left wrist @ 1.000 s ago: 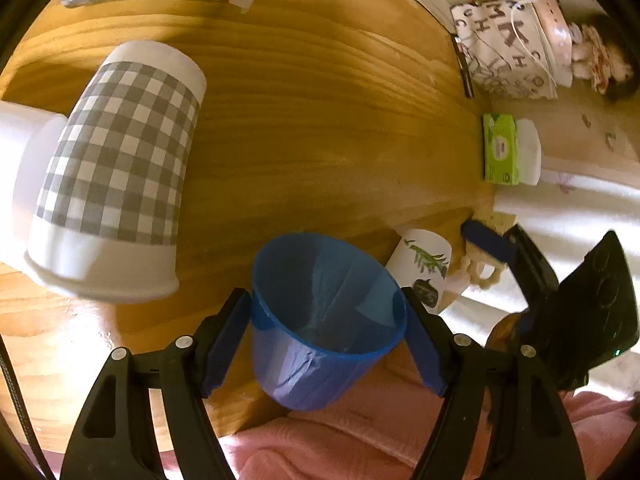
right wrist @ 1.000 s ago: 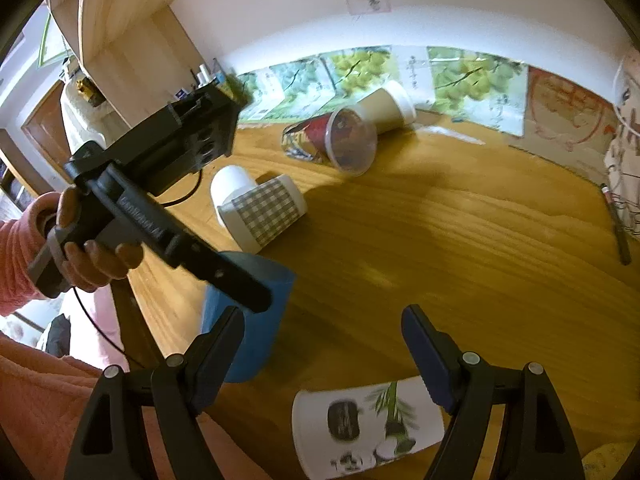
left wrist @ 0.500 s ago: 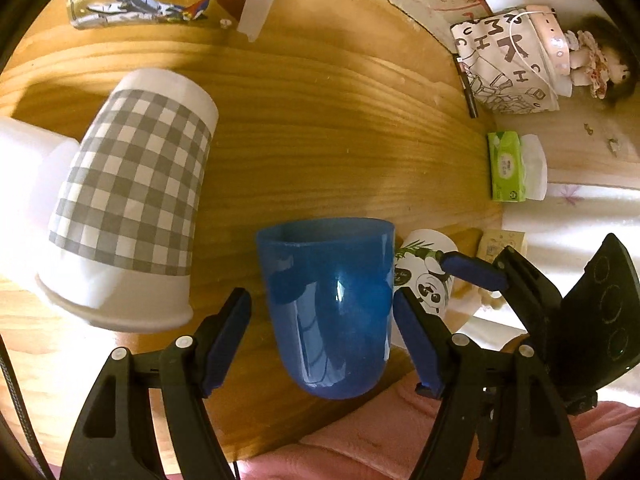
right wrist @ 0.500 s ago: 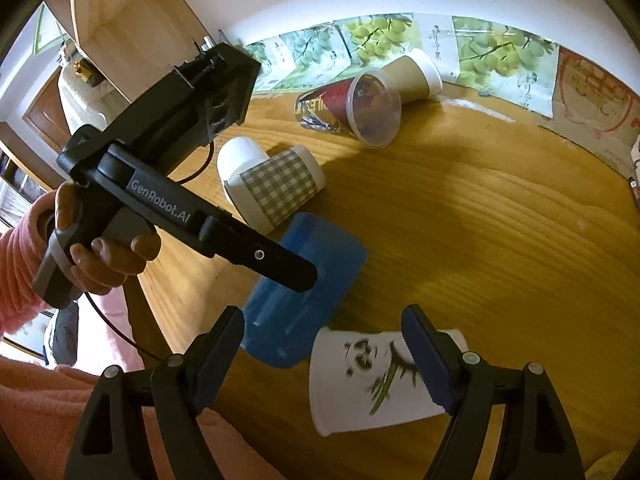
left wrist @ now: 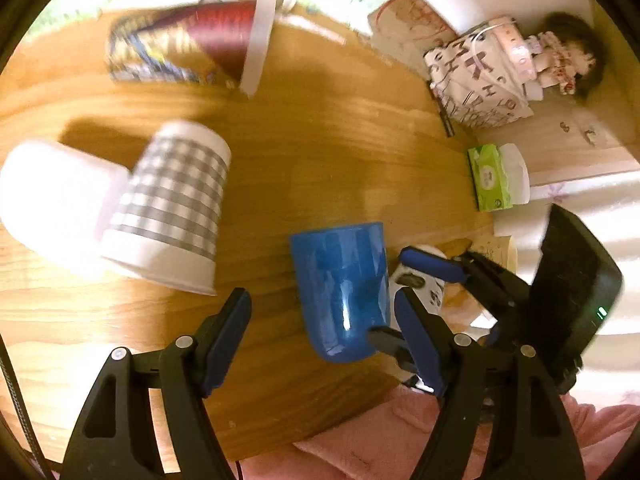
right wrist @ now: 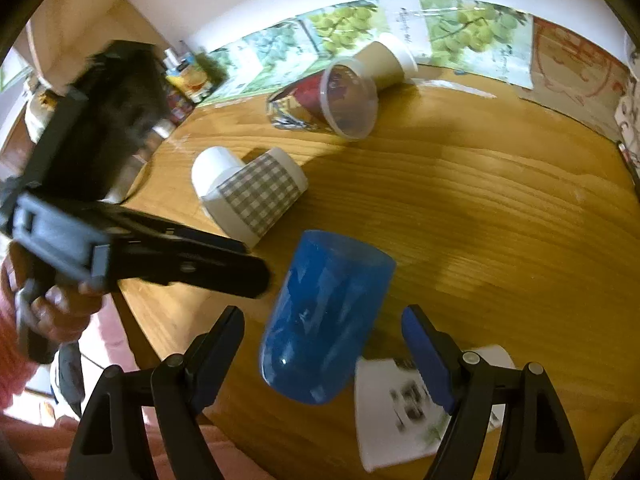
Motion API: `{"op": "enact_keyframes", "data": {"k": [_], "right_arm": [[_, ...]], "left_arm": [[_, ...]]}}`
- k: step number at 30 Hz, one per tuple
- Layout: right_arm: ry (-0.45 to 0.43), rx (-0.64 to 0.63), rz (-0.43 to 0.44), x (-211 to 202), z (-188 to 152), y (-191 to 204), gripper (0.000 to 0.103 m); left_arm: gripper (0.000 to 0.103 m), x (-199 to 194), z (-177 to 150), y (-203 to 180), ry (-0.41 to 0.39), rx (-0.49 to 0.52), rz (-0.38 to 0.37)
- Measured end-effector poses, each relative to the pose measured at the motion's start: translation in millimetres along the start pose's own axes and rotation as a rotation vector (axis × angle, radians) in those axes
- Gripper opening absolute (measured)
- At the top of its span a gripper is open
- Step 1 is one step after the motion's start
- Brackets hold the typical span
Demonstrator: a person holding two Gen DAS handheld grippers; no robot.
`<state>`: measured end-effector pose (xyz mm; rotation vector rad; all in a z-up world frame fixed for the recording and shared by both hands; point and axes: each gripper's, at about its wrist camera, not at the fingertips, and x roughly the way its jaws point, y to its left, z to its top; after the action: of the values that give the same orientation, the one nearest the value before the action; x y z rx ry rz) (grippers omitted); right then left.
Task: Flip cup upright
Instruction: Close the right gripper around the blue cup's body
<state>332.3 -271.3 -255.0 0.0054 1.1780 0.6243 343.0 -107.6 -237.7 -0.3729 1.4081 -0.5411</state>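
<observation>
Item: left gripper (left wrist: 322, 334), carried in a bare hand (right wrist: 52, 304) below a pink sleeve, body angled down over the wooden table (left wrist: 340, 152); jaws spread wide, nothing between the pads, the right-hand pad close beside the blue cup (left wrist: 344, 288), whether touching it cannot be told. Item: right gripper (right wrist: 324, 340), seen from the left wrist view reaching in beside the blue cup; jaws parted wide, gripping nothing; in its own view the cup sits in the gap between the fingers, clear of both pads. Item: blue cup, translucent plastic, near the table edge closest to the person; in the right wrist view it leans, closed base toward the camera and open rim away; whether it rests on the table or is off it cannot be told. Item: panda-print paper cup (right wrist: 404, 404), lying on its side just beside the blue cup, under the right gripper's right finger; print blurred, unreadable. Item: grey gingham paper cup (right wrist: 256, 196), on its side beyond the blue cup, nested against a plain white cup (right wrist: 214, 170). Item: clear plastic cup with red lining (right wrist: 344, 102), on its side farther beyond the blue cup, a beige paper cup (right wrist: 386, 62) behind it. Item: green tissue pack (left wrist: 490, 180), off past the table edge from the blue cup. No legible writing on either tool.
</observation>
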Motion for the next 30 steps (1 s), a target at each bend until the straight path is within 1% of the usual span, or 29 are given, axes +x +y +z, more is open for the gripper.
{"op": "enact_keyframes", "data": {"k": [3,6,12,16,21,22,23,24,27,30], "right_arm": [[0.014,0.044,-0.008,6,0,-1,0.082],[0.019,0.087,-0.045,11,0,-1,0.082],[0.019,0.153,-0.101,16,1,-3,0.082],[0.028,0.182,-0.135,21,2,-5,0.082],[0.041,0.216,-0.141,30,5,-2,0.082],[0.044,0.222,-0.143,33,6,0,0.082],[0.045,0.224,-0.143,35,7,0,0.082],[0.050,0.230,-0.145,38,8,1,0.082],[0.062,0.247,-0.162,46,8,4,0.082],[0.080,0.268,-0.178,53,10,5,0.082]], "left_arm": [[0.077,-18,-9,-7,-0.093,0.056,0.063],[0.077,-38,-22,-11,-0.198,0.110,0.115],[0.077,-69,-51,-16,-0.413,0.199,0.257],[0.077,-84,-67,-13,-0.527,0.200,0.296],[0.077,-101,-91,-8,-0.669,0.164,0.329],[0.077,-104,-94,-5,-0.682,0.151,0.342],[0.077,-105,-97,-4,-0.681,0.140,0.372],[0.077,-106,-100,-3,-0.680,0.137,0.386],[0.077,-107,-112,1,-0.673,0.141,0.403],[0.077,-105,-123,4,-0.655,0.152,0.436]]}}
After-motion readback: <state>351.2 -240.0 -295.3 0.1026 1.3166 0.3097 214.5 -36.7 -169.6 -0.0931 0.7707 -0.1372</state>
